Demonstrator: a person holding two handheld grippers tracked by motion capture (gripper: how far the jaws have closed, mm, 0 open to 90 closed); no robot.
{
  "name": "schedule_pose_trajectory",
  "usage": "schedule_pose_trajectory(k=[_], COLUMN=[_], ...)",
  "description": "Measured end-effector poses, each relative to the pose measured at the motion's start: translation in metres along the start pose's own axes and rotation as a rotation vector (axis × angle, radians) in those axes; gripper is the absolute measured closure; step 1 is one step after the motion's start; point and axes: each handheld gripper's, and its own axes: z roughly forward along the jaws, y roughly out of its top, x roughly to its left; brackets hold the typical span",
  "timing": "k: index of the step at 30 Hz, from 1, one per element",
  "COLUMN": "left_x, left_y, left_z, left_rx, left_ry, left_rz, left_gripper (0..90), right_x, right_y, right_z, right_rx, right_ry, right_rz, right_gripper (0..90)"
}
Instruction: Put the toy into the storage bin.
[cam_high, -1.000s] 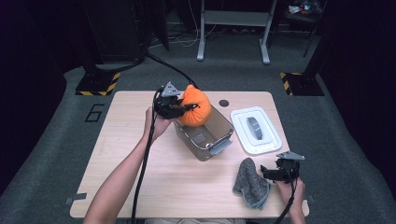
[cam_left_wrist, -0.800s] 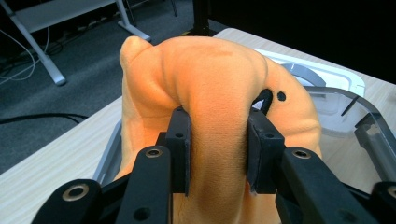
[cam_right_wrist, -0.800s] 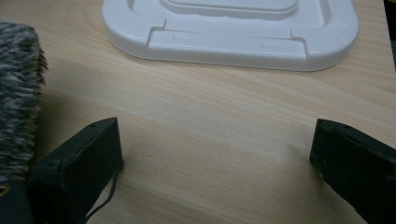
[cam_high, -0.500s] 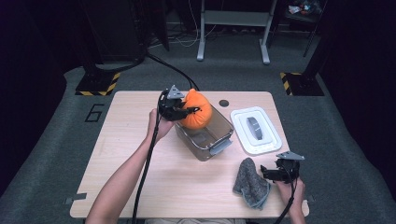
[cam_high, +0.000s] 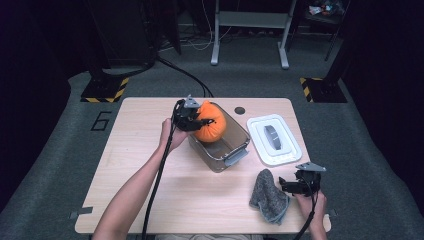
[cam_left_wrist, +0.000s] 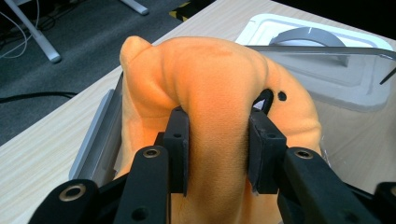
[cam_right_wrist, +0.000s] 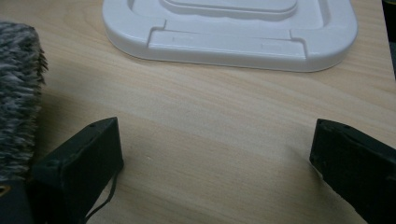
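Left gripper view: left claw (cam_left_wrist: 218, 149) is pinching a fold of the orange plush toy (cam_left_wrist: 219, 79) over the clear container (cam_high: 220, 145); the toy risks snagging the rim, tipping it, while right claw (cam_right_wrist: 215, 158) is gaping empty.

From here I can read just one mark — a large dark "6" (cam_high: 101, 121) on the grey floor (cam_high: 60, 165), left of centre in the high view, just beside the table's (cam_high: 150, 200) left far corner. It stands below a yellow-and-black striped strip (cam_high: 105, 93) on the base of a stand — stripes only, no lettering. I make out no label, brand or number on anything on the table in the high view or in either gripper view.
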Motion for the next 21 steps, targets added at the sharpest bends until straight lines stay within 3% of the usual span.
schedule_pose_trajectory(k=[21], left_x=[0.005], left_y=[-0.006], left_z=[0.014], left_rx=[0.057], left_ry=[-0.012], left_rz=[-0.017], left_gripper=[61.2], right_x=[0.001], right_y=[0.0], right_z=[0.0], right_rx=[-0.003], right_ry=[-0.005], right_rz=[-0.002], right_gripper=[1.5])
